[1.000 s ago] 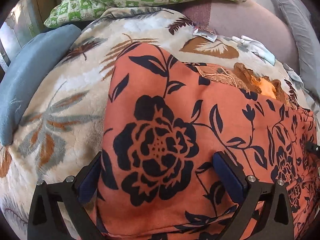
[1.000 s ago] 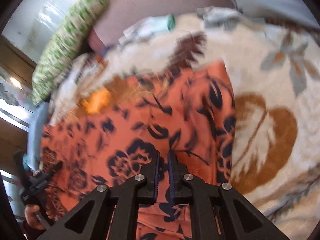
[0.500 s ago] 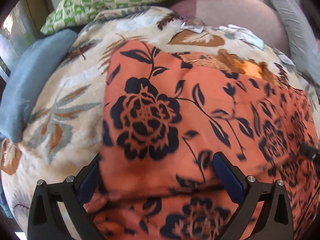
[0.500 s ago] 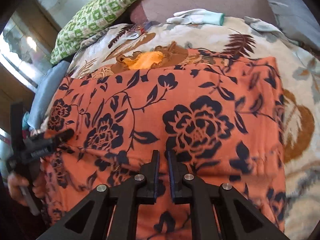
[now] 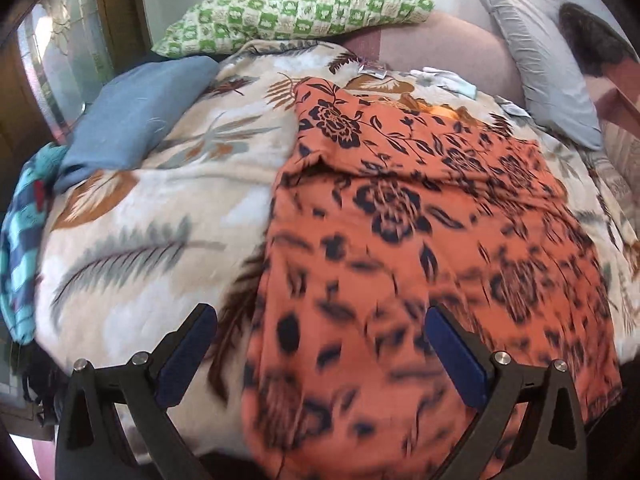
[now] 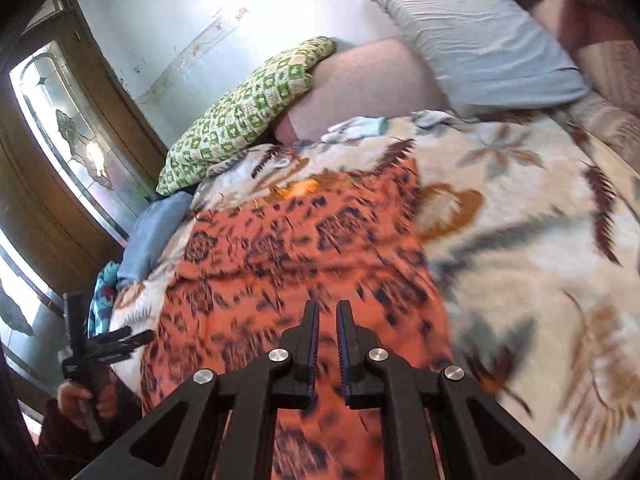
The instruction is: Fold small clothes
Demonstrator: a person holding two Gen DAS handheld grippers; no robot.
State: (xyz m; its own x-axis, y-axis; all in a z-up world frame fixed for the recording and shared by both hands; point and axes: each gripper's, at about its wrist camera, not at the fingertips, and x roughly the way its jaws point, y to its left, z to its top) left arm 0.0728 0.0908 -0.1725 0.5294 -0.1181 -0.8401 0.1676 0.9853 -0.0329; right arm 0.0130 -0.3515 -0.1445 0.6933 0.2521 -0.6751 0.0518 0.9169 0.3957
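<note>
The orange cloth (image 5: 420,248) lay folded on the bed's blanket (image 5: 160,208). The left tool (image 5: 320,344) gaped, empty; the right tool (image 6: 327,332) was closed, empty. Only the right view showed a hand (image 6: 86,398). The cloth's near edge blurred out.

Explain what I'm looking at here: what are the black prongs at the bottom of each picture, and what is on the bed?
Each picture comes from a camera on a hand-held gripper, looking along its two fingers. The left gripper stands wide open; the right gripper is shut, apparently holding nothing. In the right view, the person's hand holds the left gripper. On the leaf-print blanket lies an orange floral garment, partly folded. Behind it are a green checked pillow, a blue pillow and a grey pillow.
</note>
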